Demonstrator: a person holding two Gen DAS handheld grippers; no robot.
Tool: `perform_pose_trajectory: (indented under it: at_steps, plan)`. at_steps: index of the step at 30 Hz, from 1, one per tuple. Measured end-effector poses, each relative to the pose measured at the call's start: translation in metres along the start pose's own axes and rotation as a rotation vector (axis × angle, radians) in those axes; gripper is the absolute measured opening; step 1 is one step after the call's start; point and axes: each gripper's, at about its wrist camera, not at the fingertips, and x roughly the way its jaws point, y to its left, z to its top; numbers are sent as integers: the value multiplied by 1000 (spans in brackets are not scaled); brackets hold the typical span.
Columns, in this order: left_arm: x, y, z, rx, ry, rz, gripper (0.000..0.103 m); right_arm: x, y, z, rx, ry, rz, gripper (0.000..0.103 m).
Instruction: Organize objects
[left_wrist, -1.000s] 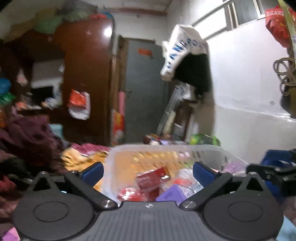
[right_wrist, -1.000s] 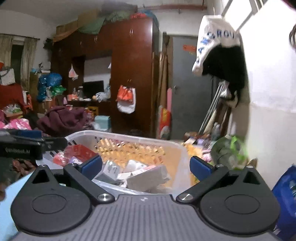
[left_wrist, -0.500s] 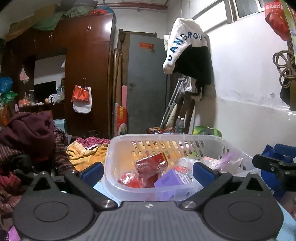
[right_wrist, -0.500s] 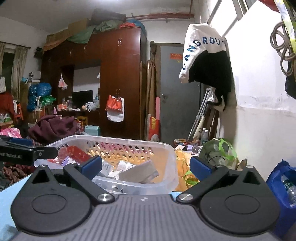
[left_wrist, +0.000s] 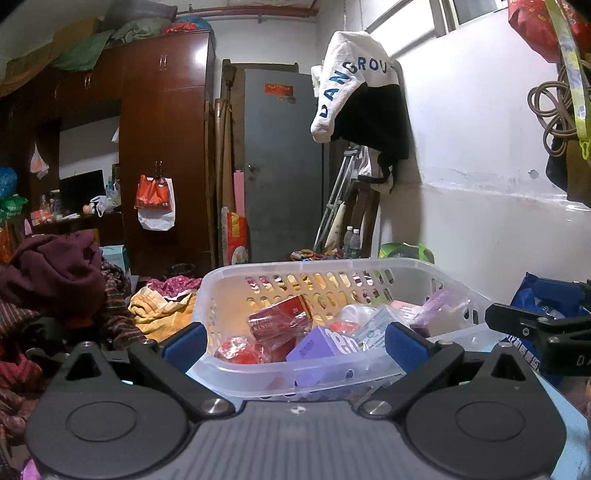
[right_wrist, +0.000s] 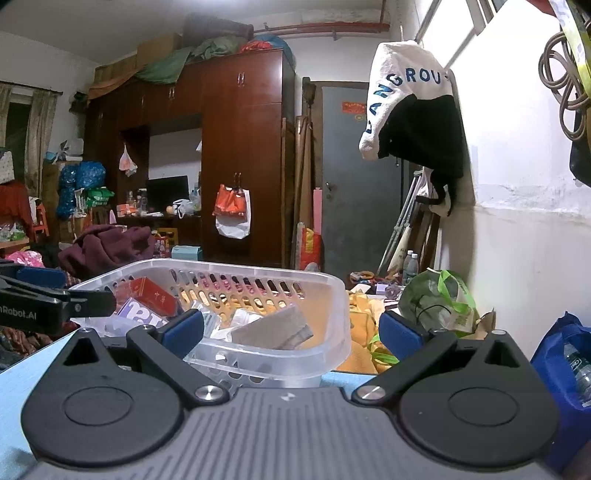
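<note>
A clear plastic basket (left_wrist: 229, 280) with a slotted wall sits on a light blue surface (right_wrist: 14, 373), directly ahead of both claws. It is heaped with small goods: a red box (left_wrist: 279, 321) leaning near the middle, a purple box (left_wrist: 314, 345) just in front of it, a crinkled red wrapper (left_wrist: 234, 349) at the near left, and a clear packet (left_wrist: 376, 325) toward the right. From the right wrist view a grey-brown carton (right_wrist: 271, 330) lies tilted against the basket's near wall.

The left claw (left_wrist: 293, 341) is spread wide — its blue pads stand apart on either side of the basket's near rim, gripping nothing. The right claw (right_wrist: 290, 330) is likewise spread, one pad in front of the basket and the other past its right corner, empty.

Beyond the basket lie a yellow cloth (left_wrist: 159, 312) and a maroon heap of clothes (left_wrist: 55, 273). Farther back stand a dark wooden wardrobe (left_wrist: 166, 147) with an orange and white bag (left_wrist: 155, 201) hanging from its door, and a grey door (left_wrist: 282, 166). A white and black garment (left_wrist: 362, 96) hangs on the white wall — a green bag (right_wrist: 436, 301) sits below it.
</note>
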Motion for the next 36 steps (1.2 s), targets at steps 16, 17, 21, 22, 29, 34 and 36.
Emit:
perform_pose_trajectory:
  at_steps: [16,17,21,22,29,34,36]
  plan:
    - [-2,-7,-2,-1,0,-68,103,-3,-16,-1,54,-18,-22,103]
    - [-2,-7,-3,1,-1,-66,103,-3,-17,-2,57,-19,-25,103]
    - [-3,-7,-5,-5,0,-71,103,-3,-20,-3,65,-15,-29,103]
    - [-2,-7,-5,-8,-1,-74,103,-3,-21,-3,67,-14,-29,103]
    - [0,-4,-4,-24,6,-70,103,-4,-19,-2,65,-13,-27,103]
    - [-2,-5,-4,-20,5,-62,103,-2,-19,-4,56,-10,-22,103]
    - [-2,-5,-4,-18,5,-64,103,-2,-18,-5,52,-8,-21,103]
